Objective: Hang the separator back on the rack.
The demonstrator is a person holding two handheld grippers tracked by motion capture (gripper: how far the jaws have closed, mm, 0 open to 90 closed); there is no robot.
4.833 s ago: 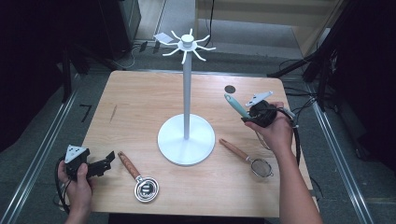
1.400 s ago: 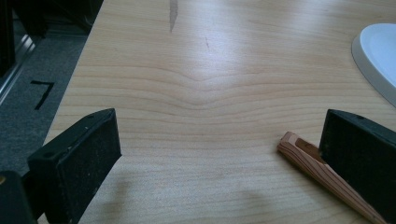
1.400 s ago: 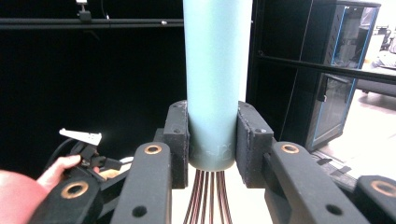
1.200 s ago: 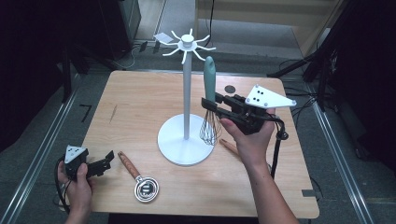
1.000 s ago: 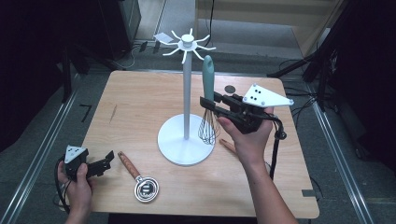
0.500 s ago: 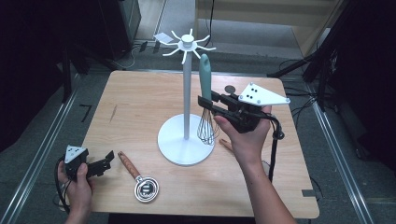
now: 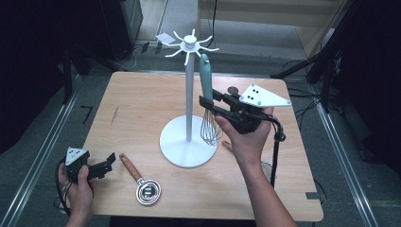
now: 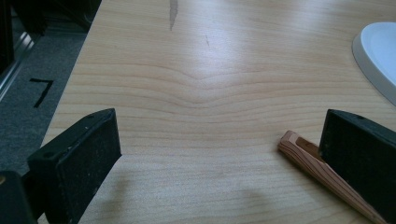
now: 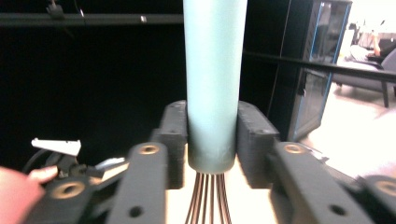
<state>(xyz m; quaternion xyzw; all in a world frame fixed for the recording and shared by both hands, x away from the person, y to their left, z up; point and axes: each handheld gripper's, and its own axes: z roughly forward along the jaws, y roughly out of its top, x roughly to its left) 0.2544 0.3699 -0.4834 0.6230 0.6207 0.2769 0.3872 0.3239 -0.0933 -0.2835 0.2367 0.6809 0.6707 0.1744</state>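
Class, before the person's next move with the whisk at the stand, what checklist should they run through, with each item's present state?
1. Teal-handled wire whisk upright beside the white hook stand: ok.
2. Handle top caught on a hook: cannot tell.
3. Right claw jaws have just been opening, handle between them; pads clear of it: cannot tell.
4. Left claw open, holding nothing: ok.
5. Wooden-handled metal scoop lying apart from the stand's base: ok.

Even overhead light, soft glare on the table (image 8: 205, 56), dark surroundings, blurred close foreground.
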